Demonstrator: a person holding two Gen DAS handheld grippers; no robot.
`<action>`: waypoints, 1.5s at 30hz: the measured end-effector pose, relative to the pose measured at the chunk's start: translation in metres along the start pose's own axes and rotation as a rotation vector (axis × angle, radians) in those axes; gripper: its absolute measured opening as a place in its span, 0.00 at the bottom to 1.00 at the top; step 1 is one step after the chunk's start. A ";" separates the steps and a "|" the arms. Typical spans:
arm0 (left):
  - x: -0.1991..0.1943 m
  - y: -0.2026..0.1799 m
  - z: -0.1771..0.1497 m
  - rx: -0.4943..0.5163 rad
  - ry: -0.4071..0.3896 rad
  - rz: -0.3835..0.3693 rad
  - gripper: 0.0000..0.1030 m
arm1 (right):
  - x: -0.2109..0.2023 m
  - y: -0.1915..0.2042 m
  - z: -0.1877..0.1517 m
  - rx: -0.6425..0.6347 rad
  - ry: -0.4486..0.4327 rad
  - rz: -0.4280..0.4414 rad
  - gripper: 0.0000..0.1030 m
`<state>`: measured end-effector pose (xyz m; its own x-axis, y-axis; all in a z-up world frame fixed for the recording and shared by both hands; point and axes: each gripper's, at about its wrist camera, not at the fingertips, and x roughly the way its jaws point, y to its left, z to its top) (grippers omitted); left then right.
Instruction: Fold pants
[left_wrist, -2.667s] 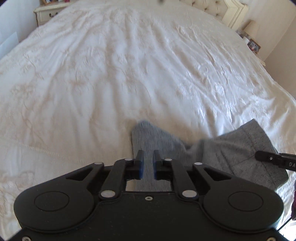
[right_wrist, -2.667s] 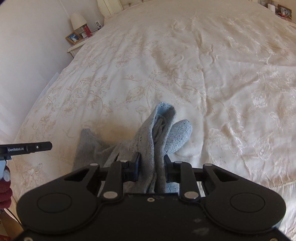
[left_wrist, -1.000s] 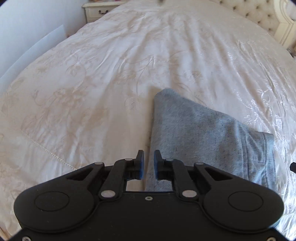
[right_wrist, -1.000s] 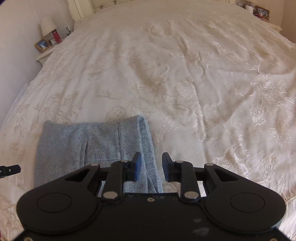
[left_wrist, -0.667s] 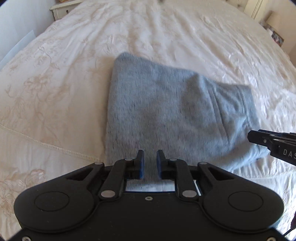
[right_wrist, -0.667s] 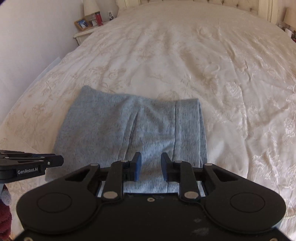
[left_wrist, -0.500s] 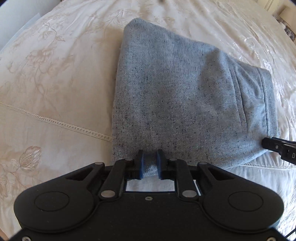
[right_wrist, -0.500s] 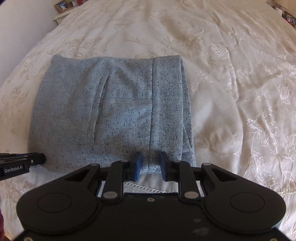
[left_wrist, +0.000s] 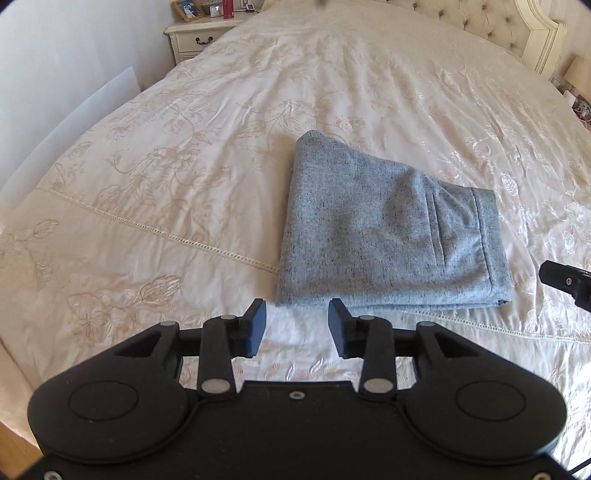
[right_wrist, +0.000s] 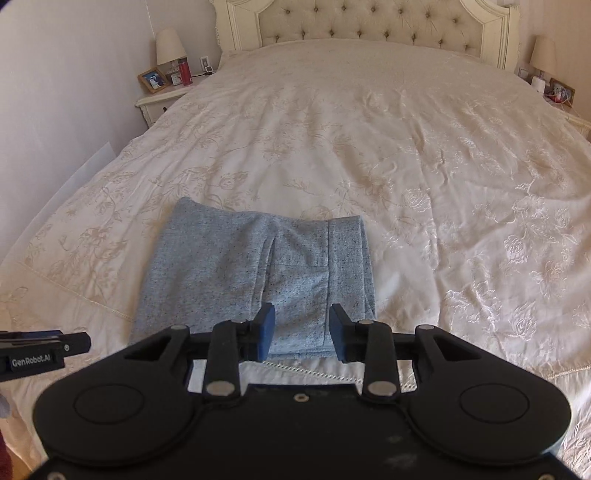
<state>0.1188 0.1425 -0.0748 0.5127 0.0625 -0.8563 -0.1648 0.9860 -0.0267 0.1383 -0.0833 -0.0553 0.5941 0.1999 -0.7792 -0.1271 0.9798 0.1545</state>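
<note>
The left gripper (left_wrist: 297, 323) now stands with its jaws spread wide and holds nothing; half a second ago they were pinched on the near hem of the pants (left_wrist: 384, 236). The right gripper (right_wrist: 301, 328) shows the same: its jaws are apart, with only cloth seen behind the gap, where before they were closed on the near edge. Both tools are also pulled back and raised, so the whole bundle is visible instead of filling the lower picture. I judge from this that the last fold is laid down and released, and the task is finished or almost so; perhaps only a small smoothing is left.

The pants lie as a flat grey rectangle on the bed cover (left_wrist: 155, 192), close to the near edge of the bed and left of its middle, with the near hem just beyond a lace seam (left_wrist: 207, 245) in the cover.

The left view shows the folded layers stacked at the near edge of the pants and the tip of the right gripper at the picture's right border. The right view shows instead the pocket slit (right_wrist: 264, 266) from above, and farther away the nightstand (right_wrist: 162, 101) with a photo frame and lamp, and the whole padded headboard (right_wrist: 369, 26).
</note>
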 end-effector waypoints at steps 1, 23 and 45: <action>-0.004 -0.002 -0.003 -0.004 0.007 -0.002 0.45 | -0.005 0.001 -0.002 0.010 0.003 0.010 0.34; -0.082 -0.051 -0.021 0.054 -0.081 0.004 0.46 | -0.095 0.001 -0.037 -0.004 -0.057 -0.003 0.34; -0.095 -0.058 -0.033 0.056 -0.103 0.030 0.46 | -0.109 -0.003 -0.044 -0.010 -0.076 0.033 0.34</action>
<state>0.0519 0.0747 -0.0092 0.5928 0.1046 -0.7985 -0.1357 0.9903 0.0290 0.0390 -0.1088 0.0026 0.6483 0.2322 -0.7251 -0.1551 0.9727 0.1728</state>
